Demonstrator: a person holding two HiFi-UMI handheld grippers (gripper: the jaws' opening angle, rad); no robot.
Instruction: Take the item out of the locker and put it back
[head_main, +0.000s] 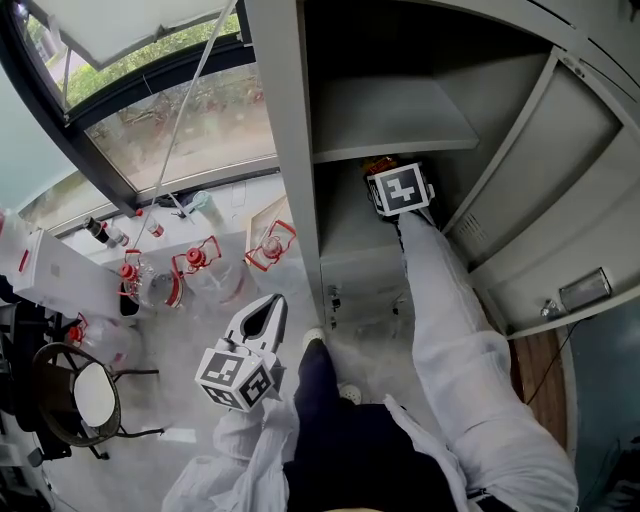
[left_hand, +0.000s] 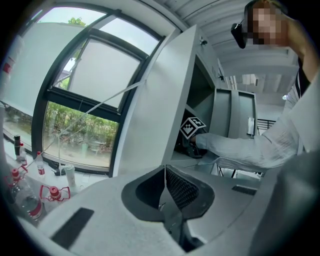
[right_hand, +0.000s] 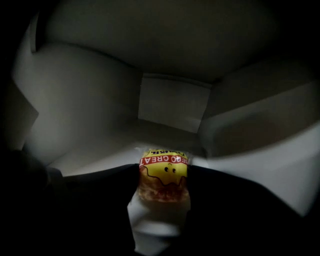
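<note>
A yellow and red snack packet (right_hand: 164, 172) sits between the dark jaws of my right gripper (right_hand: 163, 181), which press on both of its sides. This gripper reaches into the grey locker (head_main: 390, 120), in the compartment under the shelf, where its marker cube (head_main: 402, 190) shows with a bit of orange packet (head_main: 378, 164) beyond it. I cannot tell whether the packet rests on the compartment floor (right_hand: 125, 145). My left gripper (head_main: 268, 306) hangs outside the locker, low and to the left. Its pads (left_hand: 180, 187) meet with nothing between them.
The locker door (head_main: 560, 200) stands open at the right. Several bottles with red caps (head_main: 195, 260) and a white box (head_main: 60, 270) lie below the window at the left. A round stool (head_main: 80, 395) stands at the lower left.
</note>
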